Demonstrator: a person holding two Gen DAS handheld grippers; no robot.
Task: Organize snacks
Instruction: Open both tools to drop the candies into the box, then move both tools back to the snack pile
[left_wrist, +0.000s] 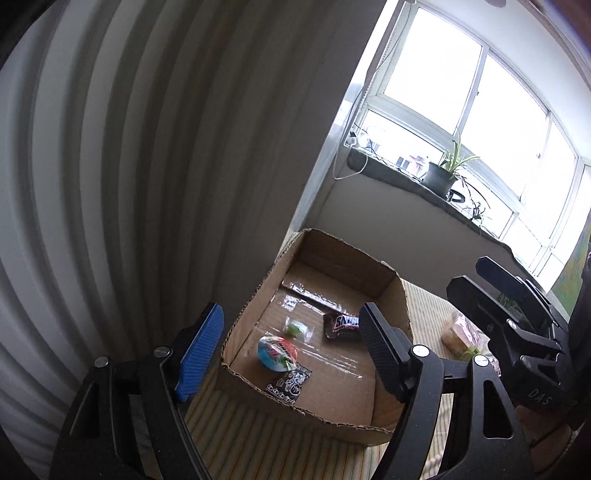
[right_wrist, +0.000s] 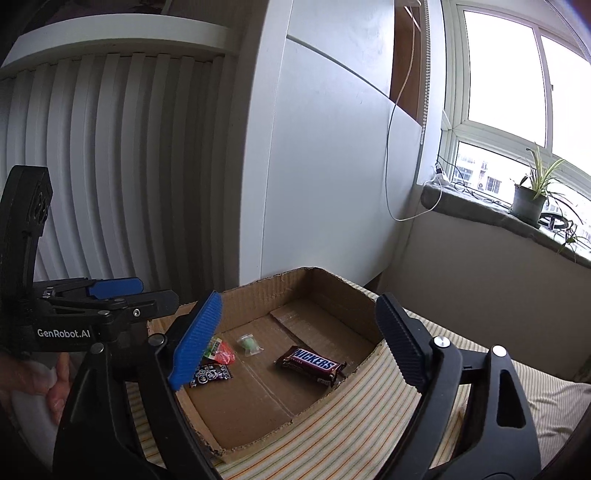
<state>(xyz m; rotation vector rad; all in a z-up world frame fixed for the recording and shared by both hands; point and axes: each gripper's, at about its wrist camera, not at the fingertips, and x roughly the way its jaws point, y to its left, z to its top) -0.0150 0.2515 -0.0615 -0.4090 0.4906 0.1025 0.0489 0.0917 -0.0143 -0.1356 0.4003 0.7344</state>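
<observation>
Left gripper (left_wrist: 291, 354) and right gripper (right_wrist: 299, 343) both angled downward over cardboard box (right_wrist: 325, 286), jaws apart and empty, Snickers bar (right_wrist: 309, 364) lay flat inside box, on striped cloth (right_wrist: 369, 424).

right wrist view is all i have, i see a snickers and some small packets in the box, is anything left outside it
Observer: Yes. In the left wrist view a tan and pink wrapped snack lies on the striped cloth, right of the cardboard box.
Operator: anything in the box i'm missing
Observer: What looks like a long clear wrapper lies along the back of its floor.
Operator: left gripper holding something
Observer: No, the left gripper is open with nothing between its jaws.
</observation>
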